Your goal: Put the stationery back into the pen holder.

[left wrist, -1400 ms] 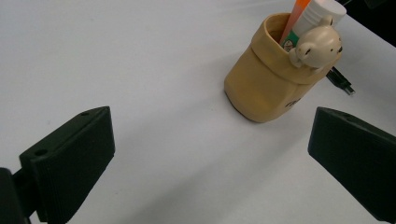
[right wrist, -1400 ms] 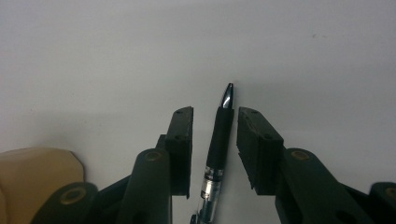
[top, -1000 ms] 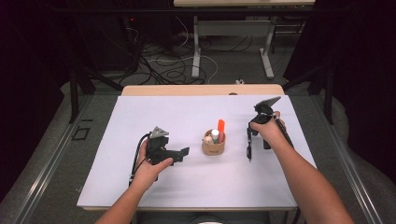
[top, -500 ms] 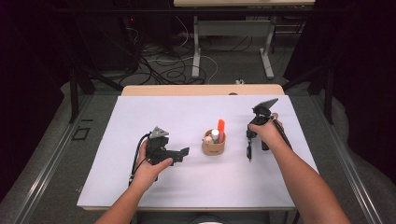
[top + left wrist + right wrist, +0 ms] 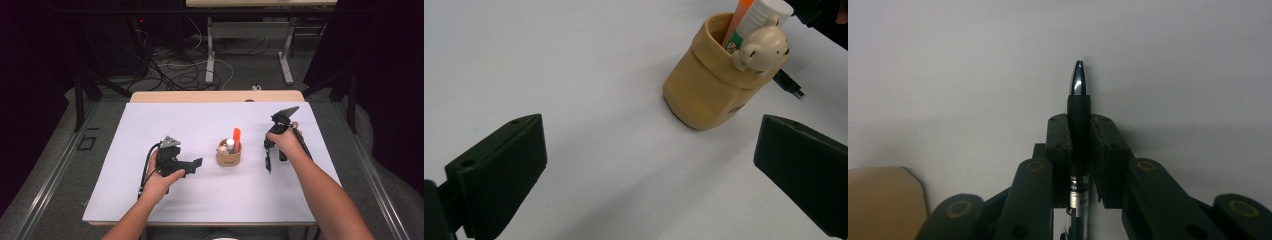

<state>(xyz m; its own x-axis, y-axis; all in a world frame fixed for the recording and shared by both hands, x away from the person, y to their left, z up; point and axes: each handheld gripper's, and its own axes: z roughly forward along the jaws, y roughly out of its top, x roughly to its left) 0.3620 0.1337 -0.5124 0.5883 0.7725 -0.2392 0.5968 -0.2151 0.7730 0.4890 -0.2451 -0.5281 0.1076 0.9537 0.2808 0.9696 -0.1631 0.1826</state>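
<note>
Right gripper (image 5: 1079,131) clamped on pen (image 5: 1078,97), jaws just closing; long axis along jaws, tip down near table (image 5: 150,120). Holder (image 5: 228,157) frame centre, left of it. Left gripper (image 5: 649,165) apart, empty, facing holder.

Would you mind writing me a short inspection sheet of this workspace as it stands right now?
Surface: white table top, flat and bare around the work.
Job's things: tan pen holder upright mid-table, holding an orange marker, a white tube and a small bear figure; black pen, silver tip forward.
Clutter: nothing seen.
Grippers: right gripper shut on the pen, its jaws having just closed; left gripper open, facing the pen holder, nothing between its jaws.
Cables: black cable looping from the left gripper; floor cables beyond the table.
Surroundings: dark room, desk legs behind.
</note>
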